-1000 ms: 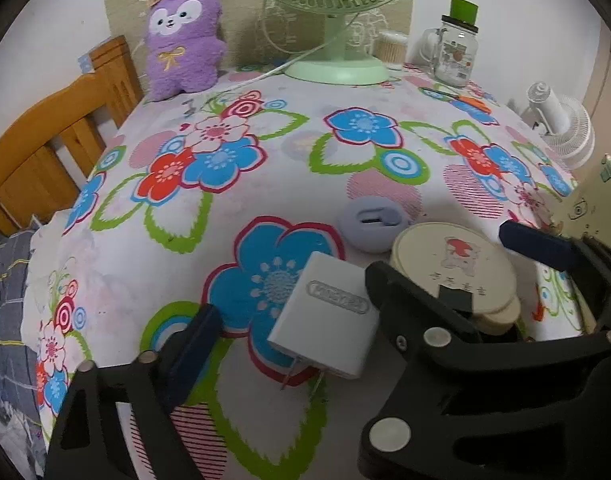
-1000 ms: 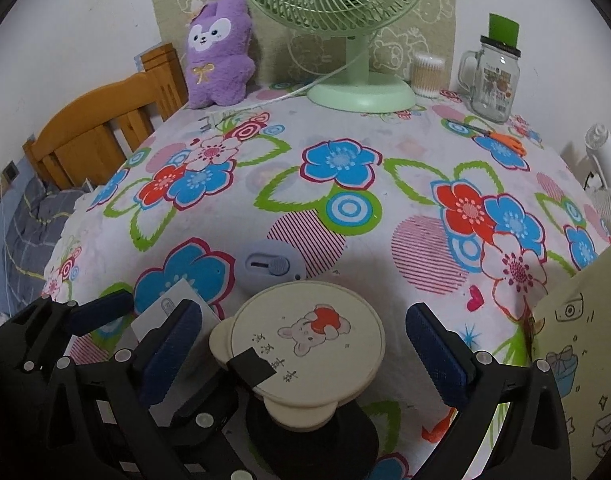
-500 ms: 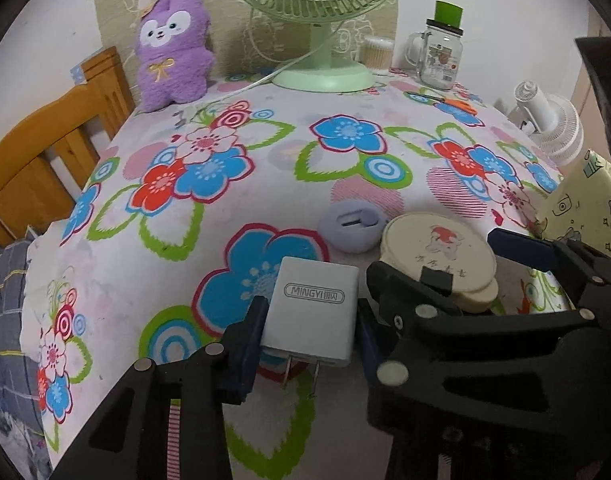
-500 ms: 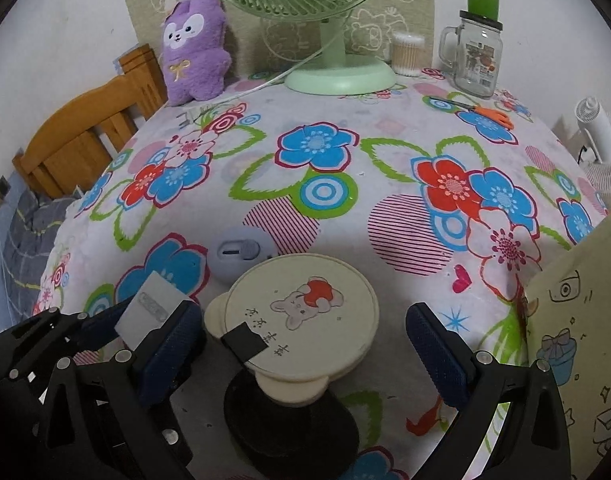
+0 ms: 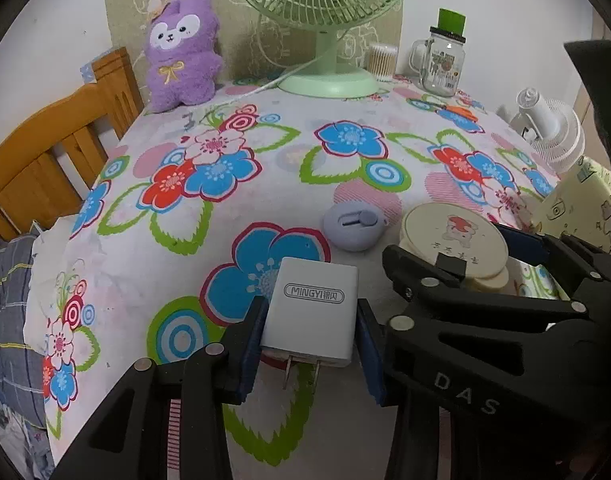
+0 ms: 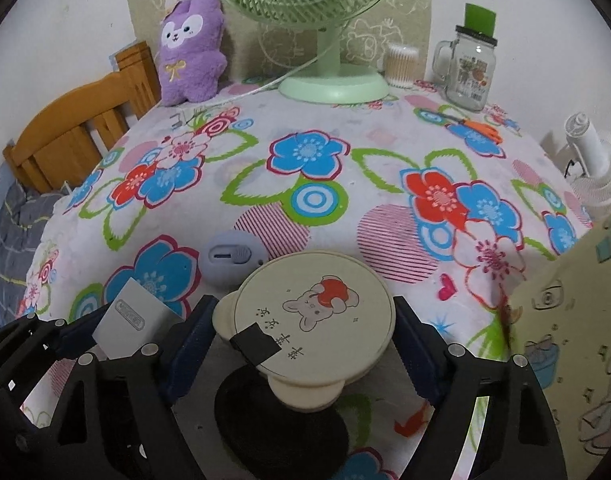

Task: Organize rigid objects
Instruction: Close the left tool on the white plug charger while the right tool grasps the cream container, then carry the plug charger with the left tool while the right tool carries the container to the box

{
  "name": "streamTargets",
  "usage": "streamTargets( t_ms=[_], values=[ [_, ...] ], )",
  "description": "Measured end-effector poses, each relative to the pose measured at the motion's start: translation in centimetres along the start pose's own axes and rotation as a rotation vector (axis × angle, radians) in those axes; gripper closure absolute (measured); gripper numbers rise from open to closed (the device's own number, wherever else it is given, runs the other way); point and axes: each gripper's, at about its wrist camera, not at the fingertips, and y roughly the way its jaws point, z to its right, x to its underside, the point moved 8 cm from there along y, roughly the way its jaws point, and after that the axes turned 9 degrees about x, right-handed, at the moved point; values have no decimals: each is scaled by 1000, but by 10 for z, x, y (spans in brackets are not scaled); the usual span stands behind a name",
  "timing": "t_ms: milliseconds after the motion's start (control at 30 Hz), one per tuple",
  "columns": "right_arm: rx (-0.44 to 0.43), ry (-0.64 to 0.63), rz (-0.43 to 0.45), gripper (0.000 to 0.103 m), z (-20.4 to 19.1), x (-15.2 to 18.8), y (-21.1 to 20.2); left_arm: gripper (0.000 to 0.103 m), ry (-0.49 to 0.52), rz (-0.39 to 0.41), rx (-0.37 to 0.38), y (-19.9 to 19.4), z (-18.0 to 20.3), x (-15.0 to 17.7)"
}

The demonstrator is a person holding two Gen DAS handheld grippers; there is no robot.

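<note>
White charger: one charger [image 5: 311,312], prongs toward the camera, lies low in the centre of the left wrist view on the flowered surface [image 5: 265,152].
Left tongs: the left tongs [image 5: 309,356] are clenched on the charger, a blue pad flat against each long side, probably because those smooth parallel faces give the firmest hold.
Lilac disc: one small rounded gadget [image 5: 353,226] sits loose just beyond the charger, touched by neither tool.
Cream lid: one round lid [image 6: 315,316] with a rabbit drawing and ear-shaped tabs lies low in the centre of the right wrist view, atop what looks like a dark base, though that part is shadowed.
Right tongs: the right tongs [image 6: 301,340] have just been closing, the lid between their pads; both pads now appear to meet its rim, so I read them as grasping the lid across its widest span.
Count: three small rigid items clustered near the lower edge, two of them gripped, one per hand.
Back row: one plush toy [image 6: 191,46], one green fan [image 6: 329,20], one glass mug [image 6: 469,72].
</note>
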Motion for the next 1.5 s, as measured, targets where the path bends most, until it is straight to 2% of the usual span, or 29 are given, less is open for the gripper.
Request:
streamTargets(
  t_ms=[633,1500],
  values=[
    [27,-13,92,18,22,8,-58,59,8,66,4,-42,33,8],
    [7,-12,198,17,48,32,-140,59,19,171,-22,-108,77,28]
  ],
)
